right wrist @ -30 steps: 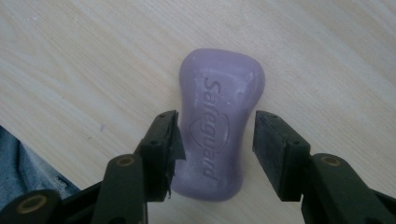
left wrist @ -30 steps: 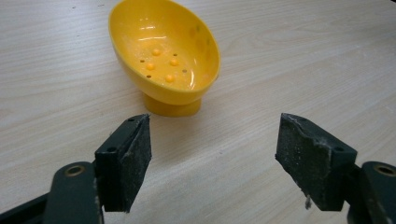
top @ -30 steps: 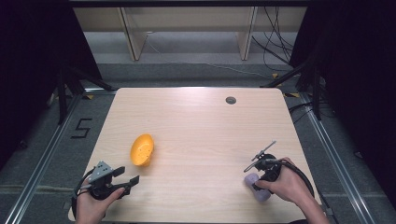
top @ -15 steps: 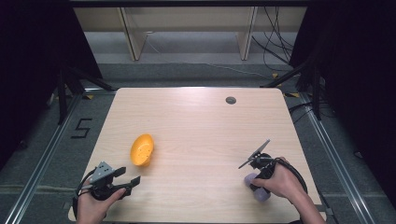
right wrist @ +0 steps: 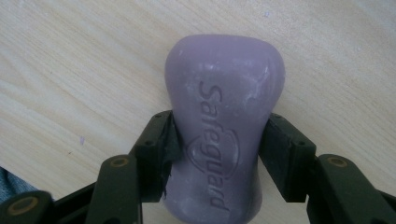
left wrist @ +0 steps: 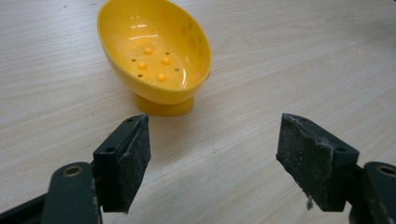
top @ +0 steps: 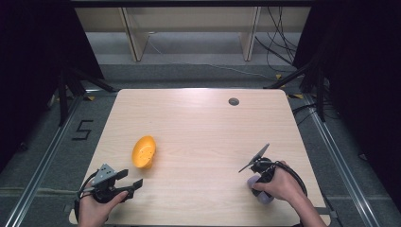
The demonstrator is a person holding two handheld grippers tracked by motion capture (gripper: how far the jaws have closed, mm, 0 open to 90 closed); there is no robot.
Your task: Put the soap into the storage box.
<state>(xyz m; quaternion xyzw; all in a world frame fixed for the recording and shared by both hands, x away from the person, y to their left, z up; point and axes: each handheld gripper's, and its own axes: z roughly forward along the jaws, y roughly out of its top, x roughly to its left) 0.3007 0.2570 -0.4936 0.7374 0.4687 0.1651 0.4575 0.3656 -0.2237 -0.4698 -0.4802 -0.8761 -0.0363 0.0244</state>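
Currently, step: I have the soap in grasp at the table's near right edge; carry to the dish not begun.
Right gripper [right wrist: 217,154]: jaws have just been closing, pads now pressed on the waist of the purple soap [right wrist: 224,112].
Left gripper [left wrist: 215,163]: jaws wide apart, holding nothing, aimed at the yellow dish [left wrist: 154,51].
Dish: upright at the table's [top: 198,118] left, well apart from the soap.
Next, my judgement: 1 lift, then carry left and set the soap in the dish.

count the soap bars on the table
1. The purple soap bar lies near the table's right front edge, between the right gripper's jaws, which have just been closing. The yellow soap dish at the left front holds none.
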